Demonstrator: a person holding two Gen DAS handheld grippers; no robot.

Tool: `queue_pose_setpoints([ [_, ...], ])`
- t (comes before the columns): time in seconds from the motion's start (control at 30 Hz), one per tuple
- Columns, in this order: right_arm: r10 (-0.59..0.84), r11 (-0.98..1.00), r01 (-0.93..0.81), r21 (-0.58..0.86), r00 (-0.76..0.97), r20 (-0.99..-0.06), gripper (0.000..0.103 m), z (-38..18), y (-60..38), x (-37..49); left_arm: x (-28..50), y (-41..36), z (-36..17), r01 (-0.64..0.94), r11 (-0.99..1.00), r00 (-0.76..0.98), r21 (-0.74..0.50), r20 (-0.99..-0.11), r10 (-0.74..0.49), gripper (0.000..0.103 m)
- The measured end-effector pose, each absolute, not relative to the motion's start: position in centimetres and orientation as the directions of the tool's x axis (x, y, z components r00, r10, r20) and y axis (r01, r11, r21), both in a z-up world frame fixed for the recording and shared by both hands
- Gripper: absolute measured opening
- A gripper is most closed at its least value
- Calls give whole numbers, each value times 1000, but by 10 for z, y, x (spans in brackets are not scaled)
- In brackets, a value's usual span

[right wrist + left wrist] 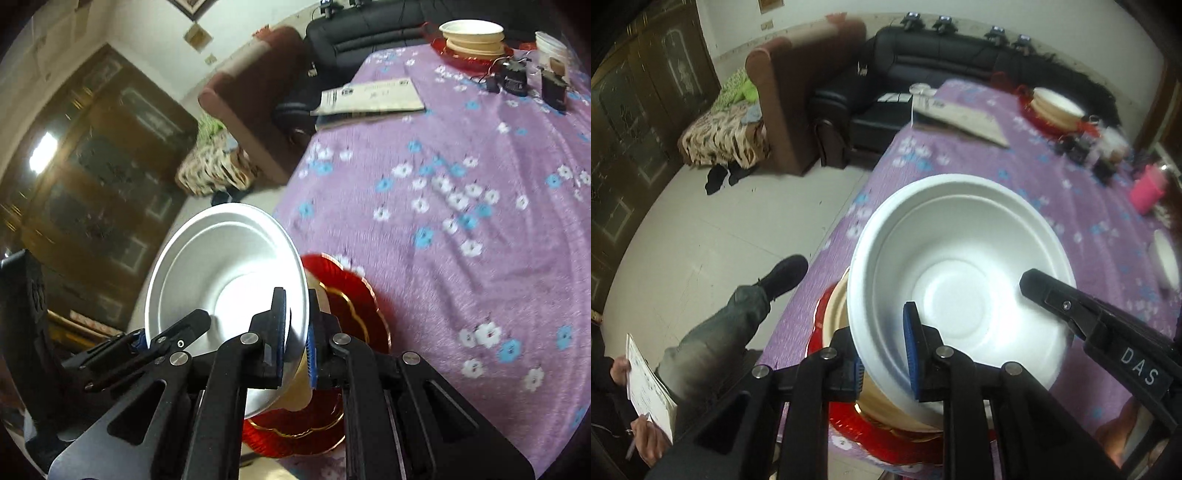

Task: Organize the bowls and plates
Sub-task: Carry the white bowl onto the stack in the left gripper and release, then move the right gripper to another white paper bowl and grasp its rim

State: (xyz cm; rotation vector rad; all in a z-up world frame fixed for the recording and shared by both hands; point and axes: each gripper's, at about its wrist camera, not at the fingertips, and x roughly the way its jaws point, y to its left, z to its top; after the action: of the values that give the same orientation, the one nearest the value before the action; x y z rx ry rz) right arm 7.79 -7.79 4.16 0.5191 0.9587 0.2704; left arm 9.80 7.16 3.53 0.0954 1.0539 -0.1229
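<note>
My left claw is clamped on the near left rim of the white bowl. One blue pad is inside the wall and the other sits against the outside. My right claw is closed on the same bowl further round the rim, again with a pad on each side of the thin wall. In the left view its black finger reaches into the bowl from the right.

The white bowl sits between my two claws, tipped so that its hollow faces the cameras. Just below it is a beige bowl, tucked against its underside. Under that is a red plate with a gold scalloped edge. This stack is at the near left corner of the tabletop, which is covered by a purple cloth with white and blue flowers. The blur stops me telling whether the red plate rests on the cloth.

At the far end of the tabletop a second stack of bowls stands on another red plate. A paper cup and some small black devices are beside it. A booklet lies at the far left edge, and a pink cup stands towards the right side.

Beside the tabletop on my left, a seated person holds a notebook, one leg stretched across the pale tiled floor.
</note>
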Motion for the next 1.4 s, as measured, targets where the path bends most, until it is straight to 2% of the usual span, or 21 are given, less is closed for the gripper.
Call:
queue_pose_setpoints([
  [0.17,375,904,-46,425,564,-736,10,31,-60,76,83,81,21,143,989,490,31,-871,-44,22],
  [0.23,323,936,-100,337,624,-711,11,38,-53,66,75,86,22,112,991,497,76,-868,11,32],
  [0.3,315,945,-143,295,647,-695,15,44,-52,58,68,89,24,97,990,516,105,-856,40,34],
  [0.37,325,942,-158,298,659,-678,18,51,-57,52,65,87,25,100,989,524,111,-851,43,35],
  [0.47,320,939,-134,317,679,-660,17,58,-73,44,59,87,31,51,977,561,208,-815,144,45],
  [0.53,332,929,-126,347,697,-635,22,64,-85,39,61,83,34,30,963,583,266,-788,199,58],
  [0.73,345,906,-83,415,712,-611,22,74,-137,25,51,82,61,-55,951,640,304,-721,267,58],
  [0.83,271,925,-33,378,754,-599,22,84,-189,-2,35,49,95,28,977,723,211,-679,126,59],
  [0.87,218,935,9,355,775,-594,22,87,-217,-15,31,33,102,99,982,726,161,-686,39,62],
  [0.9,185,937,40,347,785,-591,22,89,-237,-24,30,1,109,232,970,701,69,-703,-117,73],
  [0.93,148,935,82,346,795,-589,22,91,-263,-35,31,-22,111,319,948,666,3,-712,-221,84],
  [1.0,69,910,194,367,801,-594,22,93,-330,-60,39,-77,109,465,875,551,-133,-730,-404,84],
  [1.1,-12,841,340,421,790,-613,22,89,-419,-91,70,-180,82,543,780,314,-313,-785,-533,84],
  [1.2,-85,755,476,451,753,-653,26,78,-497,-110,101,-264,48,518,797,235,-312,-843,-483,84],
  [1.4,-79,624,582,522,711,-699,28,39,-583,-98,126,-375,3,519,817,187,-250,-900,-394,84],
])
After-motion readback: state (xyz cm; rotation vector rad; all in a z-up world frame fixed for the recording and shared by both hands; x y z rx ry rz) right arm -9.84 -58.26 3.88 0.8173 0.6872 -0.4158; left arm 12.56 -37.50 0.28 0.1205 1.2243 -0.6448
